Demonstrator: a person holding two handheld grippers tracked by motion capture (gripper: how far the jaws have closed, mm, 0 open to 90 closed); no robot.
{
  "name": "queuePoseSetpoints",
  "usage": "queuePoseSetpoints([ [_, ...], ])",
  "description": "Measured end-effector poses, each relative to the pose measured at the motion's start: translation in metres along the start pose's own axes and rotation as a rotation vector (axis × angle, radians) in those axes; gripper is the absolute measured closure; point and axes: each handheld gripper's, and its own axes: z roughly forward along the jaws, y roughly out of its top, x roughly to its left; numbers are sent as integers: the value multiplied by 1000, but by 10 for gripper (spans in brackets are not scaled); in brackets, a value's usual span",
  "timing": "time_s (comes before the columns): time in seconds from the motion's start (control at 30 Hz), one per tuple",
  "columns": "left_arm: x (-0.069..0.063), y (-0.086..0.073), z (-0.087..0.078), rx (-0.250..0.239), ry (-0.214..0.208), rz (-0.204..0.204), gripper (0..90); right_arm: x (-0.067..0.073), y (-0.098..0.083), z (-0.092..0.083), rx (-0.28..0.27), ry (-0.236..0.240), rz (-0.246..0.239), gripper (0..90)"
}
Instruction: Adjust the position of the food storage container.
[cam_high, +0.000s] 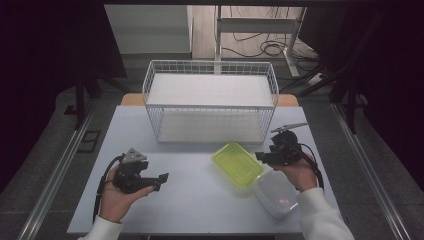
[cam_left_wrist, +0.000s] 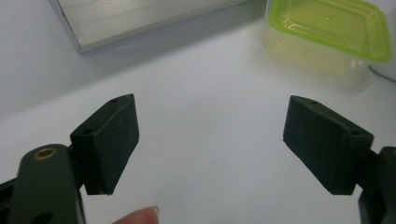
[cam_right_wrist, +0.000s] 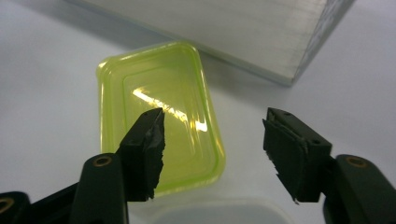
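My right tongs hang apart with nothing between the jaws, poised just above the near edge of the green-lidded container, which sits on the desk ahead of them. Just behind those tongs, toward me, lies the clear container, touching the green one. My left tongs rest wide and empty, well off to the side of both boxes, their jaws pointing across the bare desk toward the green lid. Beyond the right tongs stands the wire basket. I judge I am at the approach: lining up on the green container before a grasp. Next I need to lower the right tongs, straddle the lid's rim squarely, and close without nudging the clear box.
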Motion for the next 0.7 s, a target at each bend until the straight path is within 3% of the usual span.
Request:
queuePoseSetpoints([
  [0.3,-1,-1,3,8,-6,-2,182,-7,29,37,57,34,-15,612],
  [0.5,-1,0,4,15,-11,3,179,-13,36,60,97,43,-5,661],
  [0.7,-1,-1,7,21,-15,5,178,-16,40,75,114,54,-7,777],
])
